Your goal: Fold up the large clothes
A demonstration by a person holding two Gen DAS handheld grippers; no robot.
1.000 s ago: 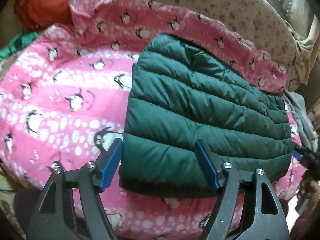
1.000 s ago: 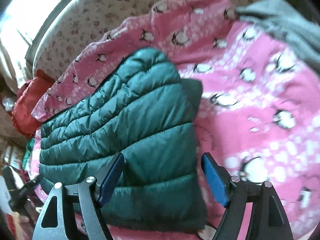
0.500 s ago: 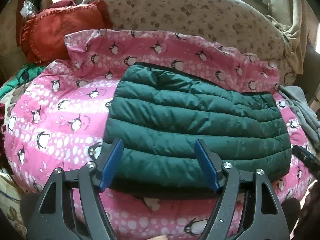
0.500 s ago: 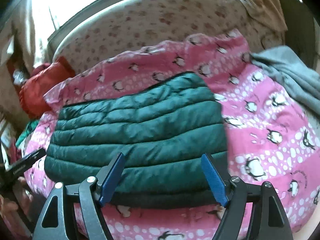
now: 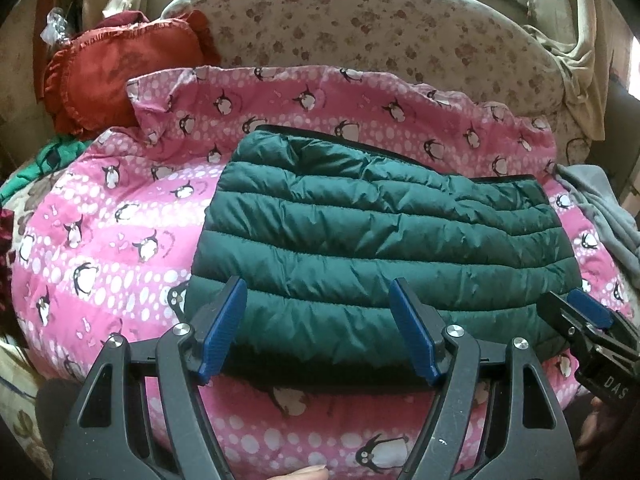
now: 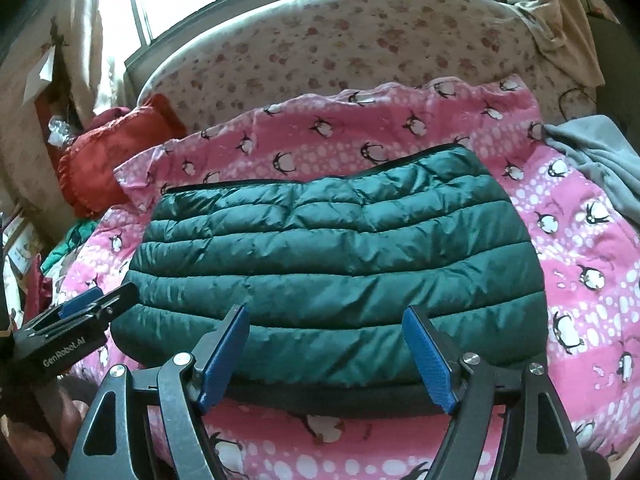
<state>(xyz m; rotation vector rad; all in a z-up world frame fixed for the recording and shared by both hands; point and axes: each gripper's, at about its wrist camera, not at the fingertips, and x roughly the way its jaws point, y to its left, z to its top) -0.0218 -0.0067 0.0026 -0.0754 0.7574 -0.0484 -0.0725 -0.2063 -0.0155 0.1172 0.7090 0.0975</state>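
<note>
A dark green quilted puffer jacket [image 5: 380,248] [image 6: 332,256] lies folded into a flat rectangle on a pink penguin-print blanket [image 5: 120,220] [image 6: 580,248]. My left gripper [image 5: 320,332] hovers over the jacket's near left edge, jaws wide apart with nothing between the blue pads [image 5: 224,328]. My right gripper [image 6: 328,352] hangs over the near edge further right, also open and empty. Each gripper shows in the other's view: the right gripper [image 5: 588,320] at the jacket's near right corner, the left gripper [image 6: 80,312] at its near left corner.
A red frilled cushion [image 5: 104,76] sits at the back left against a floral padded backrest [image 5: 380,28]. Grey cloth [image 5: 608,212] is bunched at the right edge of the blanket. Green fabric [image 5: 44,160] peeks out at the left. A window lies behind.
Both grippers have drawn back from the jacket and levelled out, so the whole folded jacket now shows. The jacket lies still, and both jaws keep the same width.
</note>
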